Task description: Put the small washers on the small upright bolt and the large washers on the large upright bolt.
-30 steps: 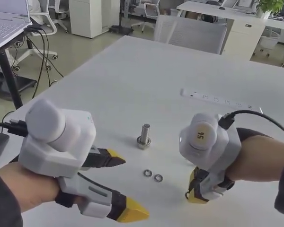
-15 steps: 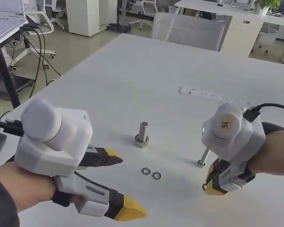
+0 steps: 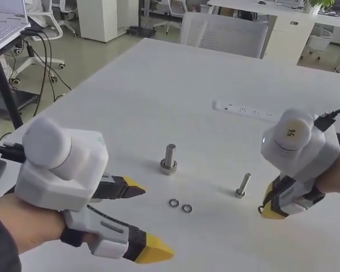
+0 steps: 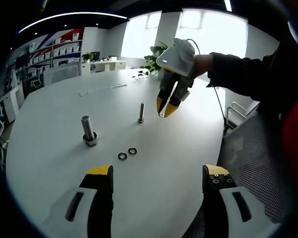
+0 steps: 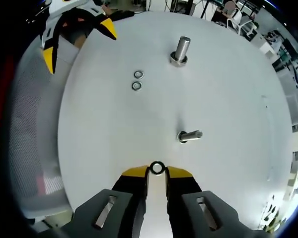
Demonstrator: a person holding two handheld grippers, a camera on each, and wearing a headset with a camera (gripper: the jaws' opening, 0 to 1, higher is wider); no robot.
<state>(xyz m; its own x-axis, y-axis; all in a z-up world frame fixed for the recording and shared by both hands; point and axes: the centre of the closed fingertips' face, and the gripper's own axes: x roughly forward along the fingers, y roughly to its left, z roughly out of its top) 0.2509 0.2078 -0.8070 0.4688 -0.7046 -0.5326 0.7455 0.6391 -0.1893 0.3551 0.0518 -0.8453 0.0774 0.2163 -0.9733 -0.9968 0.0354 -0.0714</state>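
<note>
right gripper [image 5: 157,171] – clamped on a washer [image 5: 157,167] at its tips | small bolt [image 3: 243,185] upright on worktop [image 3: 158,85], near, straight ahead of those tips – right is nearer | left gripper [image 3: 153,221] jaws apart, holding nothing | two loose washers [image 3: 180,205] near large bolt [image 3: 169,158]

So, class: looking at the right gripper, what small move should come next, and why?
Probably carry the right gripper across until its washer sits above the small bolt. The washer is pinched at the jaw tips, and that bolt stands upright just ahead.
</note>
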